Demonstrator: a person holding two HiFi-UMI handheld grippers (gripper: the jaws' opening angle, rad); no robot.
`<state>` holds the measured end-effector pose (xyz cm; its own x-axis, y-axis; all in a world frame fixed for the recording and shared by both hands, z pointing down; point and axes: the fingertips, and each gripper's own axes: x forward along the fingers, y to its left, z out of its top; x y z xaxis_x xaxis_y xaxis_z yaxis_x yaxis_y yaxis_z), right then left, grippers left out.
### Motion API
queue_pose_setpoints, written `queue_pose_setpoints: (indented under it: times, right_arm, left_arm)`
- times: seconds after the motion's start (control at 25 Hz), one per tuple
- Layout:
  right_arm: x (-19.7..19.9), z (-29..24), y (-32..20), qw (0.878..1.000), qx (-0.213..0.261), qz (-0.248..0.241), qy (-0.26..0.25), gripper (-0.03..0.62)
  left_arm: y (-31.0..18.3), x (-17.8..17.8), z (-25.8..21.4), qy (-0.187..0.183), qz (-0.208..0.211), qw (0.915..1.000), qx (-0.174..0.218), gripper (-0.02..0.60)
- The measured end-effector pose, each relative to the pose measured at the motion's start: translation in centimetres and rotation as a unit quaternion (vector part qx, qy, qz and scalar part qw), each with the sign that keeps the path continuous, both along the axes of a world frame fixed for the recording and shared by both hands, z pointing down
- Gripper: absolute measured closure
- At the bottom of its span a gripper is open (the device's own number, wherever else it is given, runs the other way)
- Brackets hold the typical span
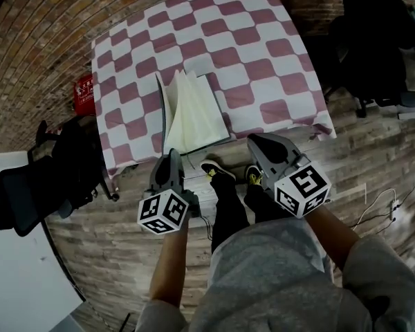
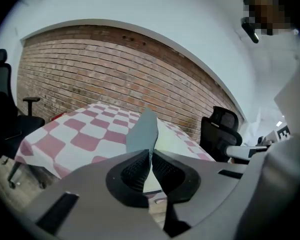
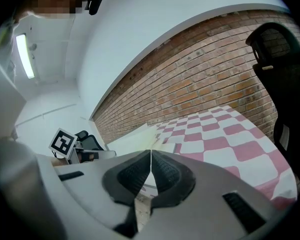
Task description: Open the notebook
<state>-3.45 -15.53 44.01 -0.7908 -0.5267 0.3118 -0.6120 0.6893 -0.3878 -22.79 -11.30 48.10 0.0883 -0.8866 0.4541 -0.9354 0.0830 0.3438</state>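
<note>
The notebook (image 1: 194, 113) lies near the front edge of the table (image 1: 263, 54), which has a red and white checked cloth. It is partly open, with cream pages fanned up. Its grey cover (image 2: 142, 131) stands upright, rising straight out of the closed jaws of my left gripper (image 2: 150, 156). In the head view the left gripper (image 1: 171, 156) meets the notebook's near left corner. My right gripper (image 1: 254, 141) hovers at the table's front edge, right of the notebook, shut with nothing in it (image 3: 150, 151). The fanned pages (image 3: 130, 136) show to its left.
Black office chairs stand left (image 1: 28, 185) and right (image 1: 373, 54) of the table. A red object (image 1: 83, 92) sits by the table's left side. A white surface (image 1: 21, 275) is at lower left. The person's legs and shoes (image 1: 218, 173) are below the table edge.
</note>
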Motion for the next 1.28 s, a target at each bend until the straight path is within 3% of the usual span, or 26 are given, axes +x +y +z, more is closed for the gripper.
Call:
queue_pose_setpoints:
  times: [0.2, 0.44, 0.72, 1.0, 1.28]
  right_arm:
    - [-0.9, -0.4, 0.1, 1.0, 0.004, -0.011, 0.0, 0.568]
    - [-1.9, -0.5, -0.1, 1.0, 0.005, -0.021, 0.003, 0.568]
    - [-3.1, -0.1, -0.3, 0.999, 0.001, -0.031, 0.01, 0.568]
    - [-4.3, 0.2, -0.6, 0.999, -0.004, -0.036, 0.015, 0.568]
    - [-5.4, 0.1, -1.1, 0.999, -0.006, -0.037, 0.015, 0.568]
  left_arm:
    - [2.0, -4.2, 0.9, 0.028, -0.077, 0.9966, -0.011, 0.561]
    - [3.4, -7.8, 3.8, 0.042, -0.124, 0.9903, -0.047, 0.56]
    - [4.1, -9.9, 7.3, 0.06, -0.145, 0.9838, -0.086, 0.546]
    - [4.5, -11.1, 10.5, 0.102, -0.152, 0.9755, -0.122, 0.509]
    - [5.0, -12.6, 11.1, 0.076, -0.153, 0.973, -0.155, 0.392]
